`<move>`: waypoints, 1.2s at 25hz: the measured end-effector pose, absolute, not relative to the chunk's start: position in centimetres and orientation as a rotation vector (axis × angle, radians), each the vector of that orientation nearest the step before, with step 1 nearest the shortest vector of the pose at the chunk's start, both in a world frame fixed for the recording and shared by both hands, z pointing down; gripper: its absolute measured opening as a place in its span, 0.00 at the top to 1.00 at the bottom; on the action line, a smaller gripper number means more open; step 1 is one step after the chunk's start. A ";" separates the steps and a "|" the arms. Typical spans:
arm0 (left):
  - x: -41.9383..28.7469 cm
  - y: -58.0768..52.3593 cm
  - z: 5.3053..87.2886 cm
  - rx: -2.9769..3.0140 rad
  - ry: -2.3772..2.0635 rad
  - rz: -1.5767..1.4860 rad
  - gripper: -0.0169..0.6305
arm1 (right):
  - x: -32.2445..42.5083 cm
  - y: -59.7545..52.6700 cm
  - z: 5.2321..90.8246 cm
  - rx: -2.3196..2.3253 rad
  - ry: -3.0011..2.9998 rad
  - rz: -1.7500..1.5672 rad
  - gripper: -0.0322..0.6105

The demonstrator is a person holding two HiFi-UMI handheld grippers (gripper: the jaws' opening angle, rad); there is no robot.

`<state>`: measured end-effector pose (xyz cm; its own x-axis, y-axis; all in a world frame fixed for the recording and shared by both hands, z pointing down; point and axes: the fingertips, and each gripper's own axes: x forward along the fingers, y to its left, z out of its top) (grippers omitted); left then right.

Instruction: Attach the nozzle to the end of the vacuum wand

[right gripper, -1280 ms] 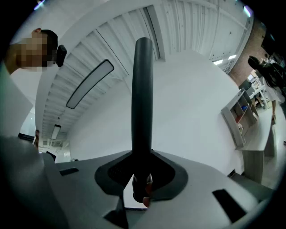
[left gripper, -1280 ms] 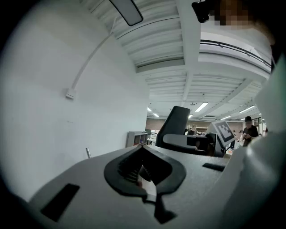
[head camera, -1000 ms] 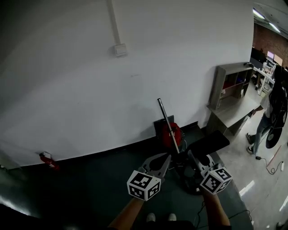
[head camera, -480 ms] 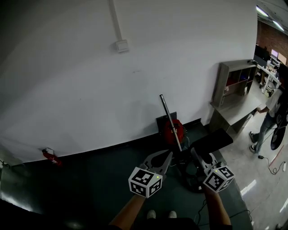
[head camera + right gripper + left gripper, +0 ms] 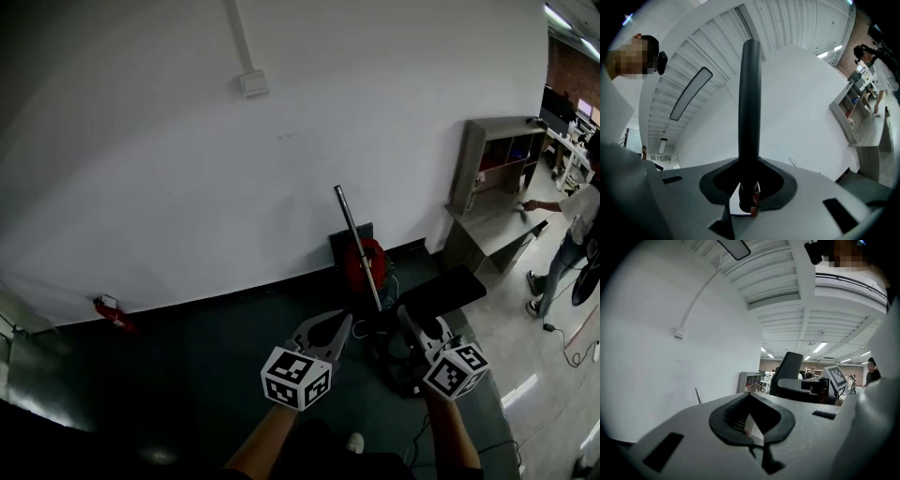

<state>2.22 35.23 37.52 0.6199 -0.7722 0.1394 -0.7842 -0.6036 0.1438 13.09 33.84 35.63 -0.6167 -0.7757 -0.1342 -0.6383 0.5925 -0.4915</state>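
Against the slim silver metal vacuum wand (image 5: 356, 246), both grippers are sitting slightly lower than a second ago, and the person (image 5: 574, 220) at the right is now reaching toward the grey shelf unit (image 5: 495, 155). Dark floor (image 5: 178, 375) is lying open to the left (the white wall (image 5: 281, 131) is closing off the back). The right gripper (image 5: 412, 323) is pinching the flat black plastic nozzle (image 5: 439, 292), just right of the wand's lower end. The left gripper (image 5: 343, 323) is holding its jaws pressed together, empty.
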 end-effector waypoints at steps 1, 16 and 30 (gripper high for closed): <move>2.2 35.0 37.7 2.646 -1.294 0.099 0.97 | 13.2 33.7 35.9 -1.143 2.489 -0.584 0.80; 0.7 25.6 40.8 2.611 -1.254 0.123 0.97 | 11.9 25.1 39.3 -1.185 2.483 -0.655 0.80; -4.3 12.0 42.2 2.595 -1.153 0.145 0.97 | 7.8 12.2 39.6 -1.309 2.421 -0.683 0.80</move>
